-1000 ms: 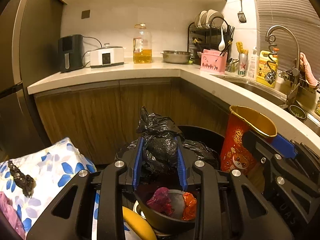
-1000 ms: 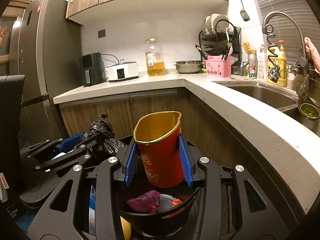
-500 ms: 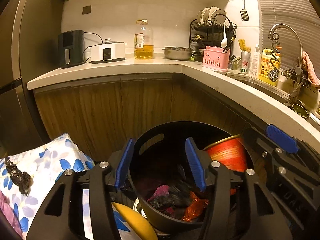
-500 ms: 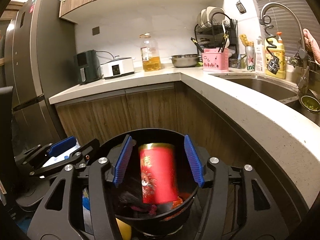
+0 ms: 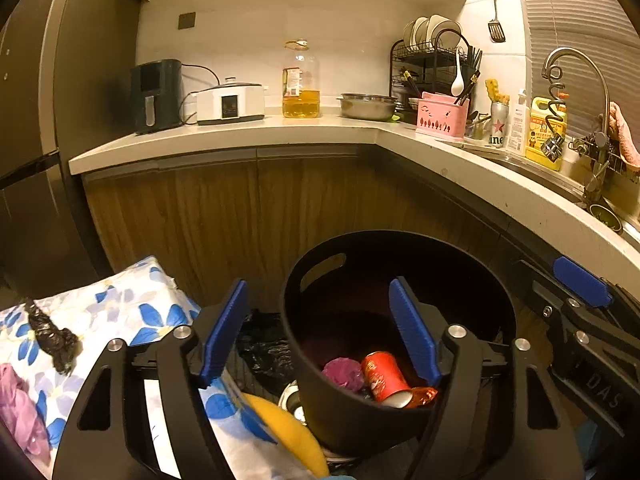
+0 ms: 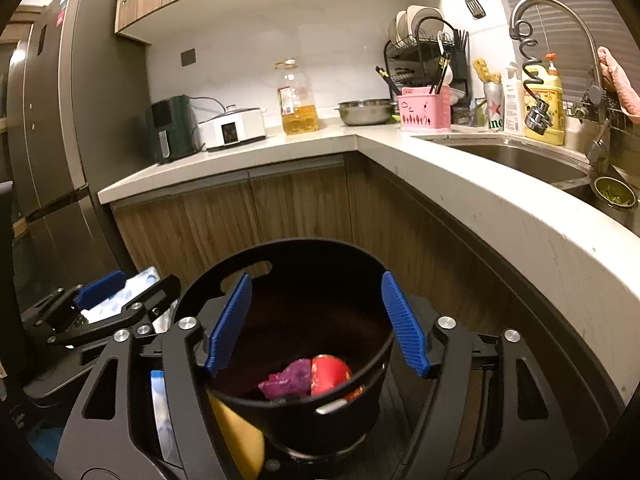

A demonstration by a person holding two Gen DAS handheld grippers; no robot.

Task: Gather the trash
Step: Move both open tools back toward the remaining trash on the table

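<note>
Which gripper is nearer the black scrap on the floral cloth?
Left. The left gripper hangs just right of the black scrap; the right gripper sits beyond it, over the bin.

Each hand-held gripper point(image 5: 320, 332) point(image 6: 316, 324): black frame w/ cut-outs, silver screws, ribbed blue pads point(image 5: 414, 338).

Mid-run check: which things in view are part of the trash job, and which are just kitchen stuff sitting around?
Job: bin, red cup and purple scrap in it, black scrap on the floral cloth.

Lying about: oil bottle, steel bowl, pink caddy, dish rack, faucet.
</note>
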